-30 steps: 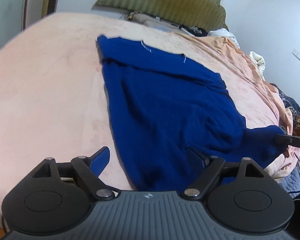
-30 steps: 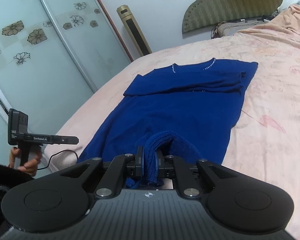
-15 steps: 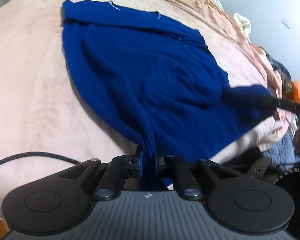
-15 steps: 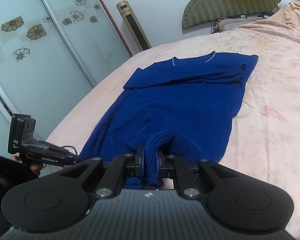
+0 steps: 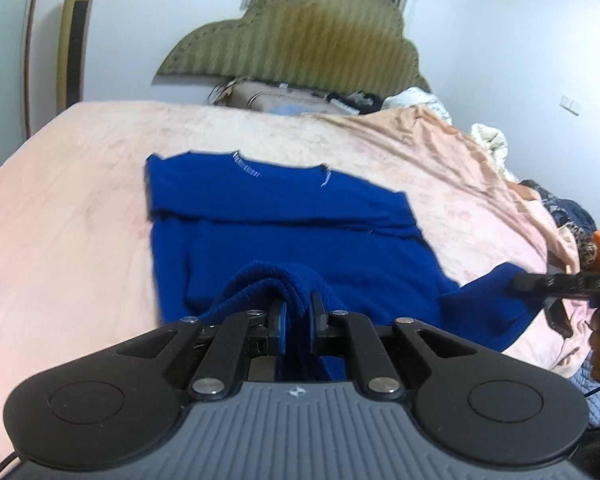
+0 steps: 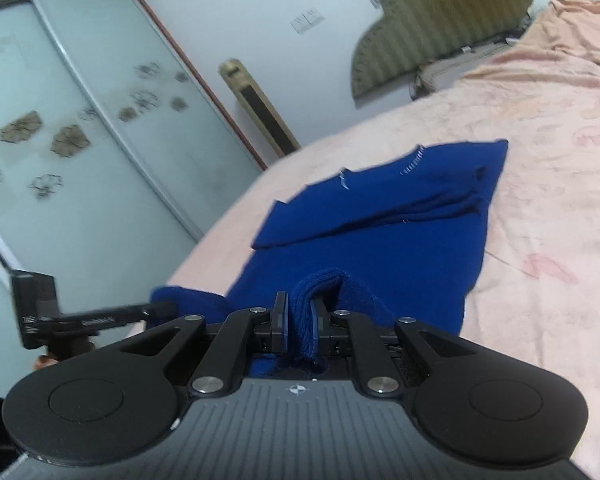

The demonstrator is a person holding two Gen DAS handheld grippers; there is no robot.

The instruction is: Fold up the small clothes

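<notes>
- Blue and knitted, the sweater [image 5: 300, 236] lies flat on the pink bedsheet [image 5: 60, 220], with its neck end toward the green headboard [image 5: 292, 40].
- We see its sleeves folded across the chest.
- Our left gripper [image 5: 298, 314] is pinched tight on the sweater's bottom edge, at the end far from the headboard.
- Our right gripper [image 6: 302, 318] is also pinched tight on that bottom edge, at the other corner.
- Both corners are raised off the bedsheet.
</notes>
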